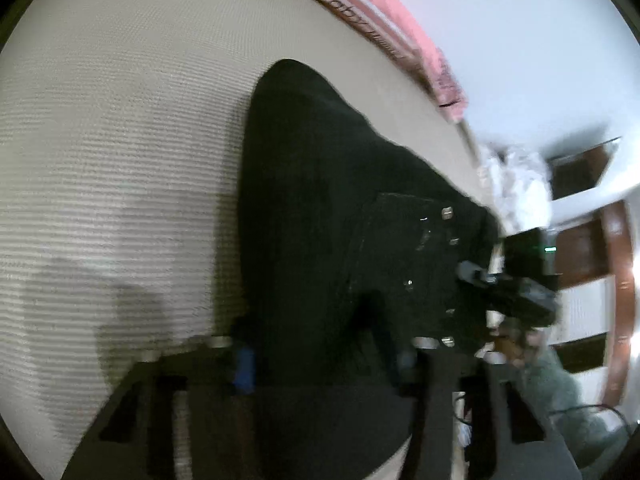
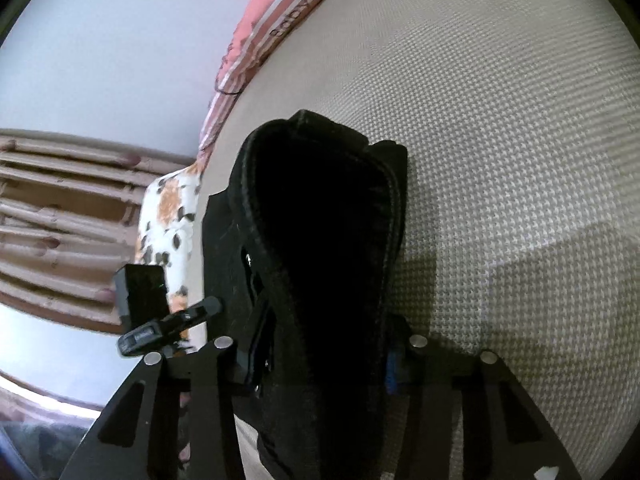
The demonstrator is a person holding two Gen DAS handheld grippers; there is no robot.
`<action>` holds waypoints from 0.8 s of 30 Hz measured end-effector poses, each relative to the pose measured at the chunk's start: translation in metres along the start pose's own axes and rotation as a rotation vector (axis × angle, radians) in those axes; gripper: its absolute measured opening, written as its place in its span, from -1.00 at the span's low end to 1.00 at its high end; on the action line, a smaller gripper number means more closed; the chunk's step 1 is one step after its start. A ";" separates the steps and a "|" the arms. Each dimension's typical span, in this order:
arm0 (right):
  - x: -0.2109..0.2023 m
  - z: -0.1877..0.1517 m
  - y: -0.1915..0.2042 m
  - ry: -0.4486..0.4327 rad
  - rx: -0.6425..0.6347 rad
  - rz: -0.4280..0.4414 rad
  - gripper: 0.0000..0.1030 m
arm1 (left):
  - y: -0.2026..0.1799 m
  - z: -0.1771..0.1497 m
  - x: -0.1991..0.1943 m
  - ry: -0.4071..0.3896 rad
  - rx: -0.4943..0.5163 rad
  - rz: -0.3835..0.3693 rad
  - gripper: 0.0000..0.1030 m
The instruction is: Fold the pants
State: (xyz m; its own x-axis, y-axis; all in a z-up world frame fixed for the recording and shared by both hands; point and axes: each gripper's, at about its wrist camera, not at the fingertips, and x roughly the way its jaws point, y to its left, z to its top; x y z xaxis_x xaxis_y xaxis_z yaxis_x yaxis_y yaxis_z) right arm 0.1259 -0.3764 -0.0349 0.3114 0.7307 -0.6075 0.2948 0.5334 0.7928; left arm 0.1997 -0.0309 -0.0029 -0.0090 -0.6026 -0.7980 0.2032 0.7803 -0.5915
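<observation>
The black pants (image 1: pixel 320 208) hang lifted over a beige woven bed surface (image 1: pixel 120 120). My left gripper (image 1: pixel 324 356) is shut on the pants, with dark cloth filling the gap between its fingers. In the right wrist view the pants (image 2: pixel 324 248) show a thick stitched hem or waistband edge. My right gripper (image 2: pixel 320 352) is shut on that cloth. The right gripper's body (image 1: pixel 404 264) shows in the left wrist view, close beside my left gripper. The left gripper's body (image 2: pixel 224 264) shows at the left of the pants in the right wrist view.
A pink striped blanket (image 1: pixel 384 16) lies along the bed's far edge, also in the right wrist view (image 2: pixel 256 40). A white floral pillow (image 2: pixel 168 216) sits by the bed edge. A curtain (image 2: pixel 60 216) and wooden furniture (image 1: pixel 616 280) stand beyond.
</observation>
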 end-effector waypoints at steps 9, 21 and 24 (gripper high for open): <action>-0.005 0.008 0.039 -0.058 -0.042 -0.048 -0.48 | -0.033 0.001 -0.018 -0.077 0.100 0.035 -0.69; 0.031 0.081 0.097 -0.066 -0.134 -0.014 -0.50 | -0.029 0.068 -0.060 -0.196 0.177 0.114 -0.70; 0.045 0.103 0.107 -0.064 -0.144 -0.020 -0.50 | -0.021 0.093 -0.064 -0.215 0.176 0.138 -0.71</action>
State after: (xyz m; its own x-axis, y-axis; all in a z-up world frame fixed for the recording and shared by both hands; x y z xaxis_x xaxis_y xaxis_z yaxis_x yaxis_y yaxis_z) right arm 0.2641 -0.3302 0.0174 0.3646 0.6932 -0.6217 0.1701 0.6069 0.7764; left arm 0.2873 -0.0245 0.0711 0.2336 -0.5290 -0.8158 0.3547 0.8276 -0.4351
